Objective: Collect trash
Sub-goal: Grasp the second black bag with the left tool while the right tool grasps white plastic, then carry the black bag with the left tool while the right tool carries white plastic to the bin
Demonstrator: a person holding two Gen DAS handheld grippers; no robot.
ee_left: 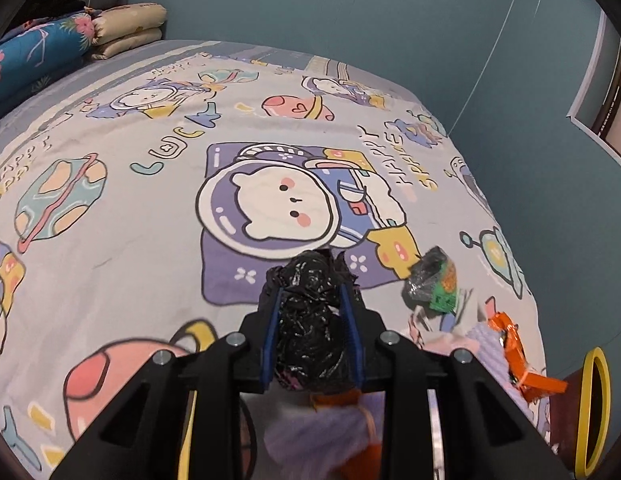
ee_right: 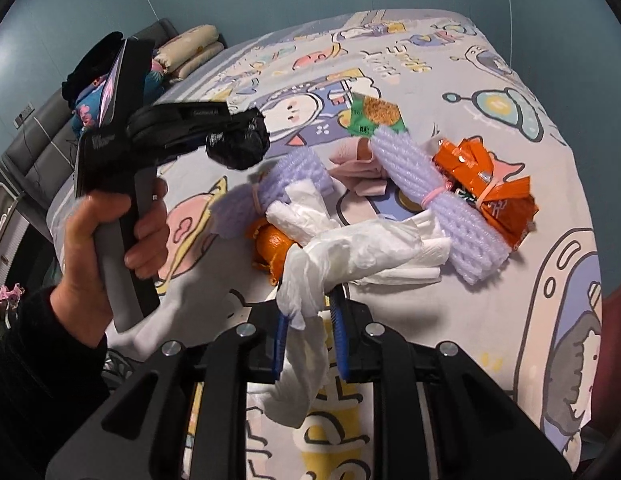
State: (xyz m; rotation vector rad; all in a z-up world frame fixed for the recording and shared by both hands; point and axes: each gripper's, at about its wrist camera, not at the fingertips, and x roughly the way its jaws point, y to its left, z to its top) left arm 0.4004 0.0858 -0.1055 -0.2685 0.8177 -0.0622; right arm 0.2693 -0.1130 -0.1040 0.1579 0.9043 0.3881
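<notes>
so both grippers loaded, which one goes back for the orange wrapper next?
Right, probably, once emptied. The right gripper, shut on white tissue, points at the pile, with the orange wrapper ahead on the bed. The left gripper, shut on a black plastic wad, sees it only at frame edge.

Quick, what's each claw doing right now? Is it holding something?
Left claw: closed on the crumpled black plastic bag.
Right claw: closed on the white tissue.

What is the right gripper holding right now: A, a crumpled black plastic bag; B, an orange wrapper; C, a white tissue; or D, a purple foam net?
C: the right gripper is clamped on the white tissue, while the black plastic bag sits in the left gripper.
</notes>
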